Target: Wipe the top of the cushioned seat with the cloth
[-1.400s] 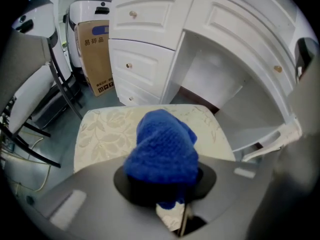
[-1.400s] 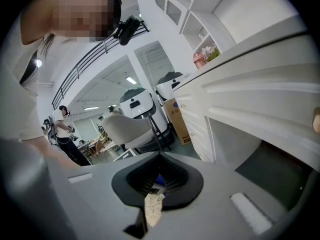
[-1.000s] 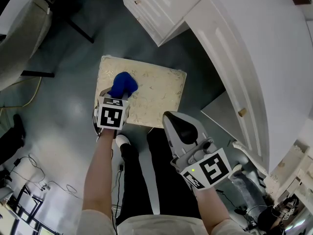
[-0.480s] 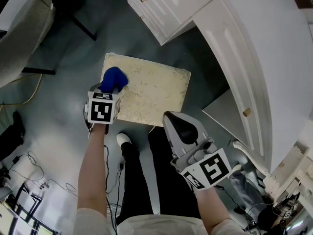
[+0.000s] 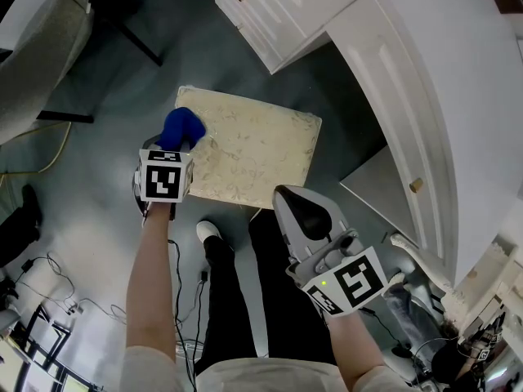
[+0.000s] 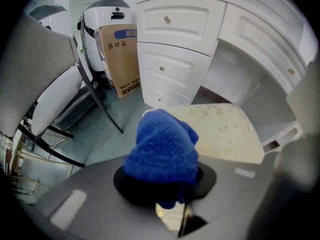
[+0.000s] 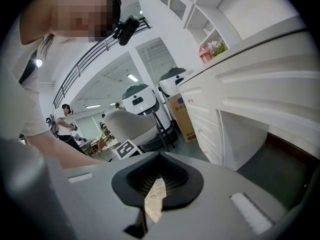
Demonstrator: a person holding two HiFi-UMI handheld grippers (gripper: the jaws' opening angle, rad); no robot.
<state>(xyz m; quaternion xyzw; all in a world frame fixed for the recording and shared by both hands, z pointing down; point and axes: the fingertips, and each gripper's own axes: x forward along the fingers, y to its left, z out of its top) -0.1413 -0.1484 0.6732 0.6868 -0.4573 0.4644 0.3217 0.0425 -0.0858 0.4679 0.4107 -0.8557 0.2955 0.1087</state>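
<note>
The fingers of my left gripper are clamped on the blue cloth, at the upper-left corner of the cushioned seat. The right gripper is closed on nothing (idle, lower centre). I'd press flat and sweep overlapping strokes rightward.

1. Head view: the indoor light is even and diffuse. The grey floor carries a soft sheen and only faint shadows.
2. The white cabinets are very bright, almost washed out, with little surface detail.
3. Both gripper views show strong fisheye curvature and black vignetted corners.
4. Left gripper view: the cloth is sharp and saturated blue, while the nearest foreground is soft.
5. Right gripper view: distant ceiling strip lights glare white.
</note>
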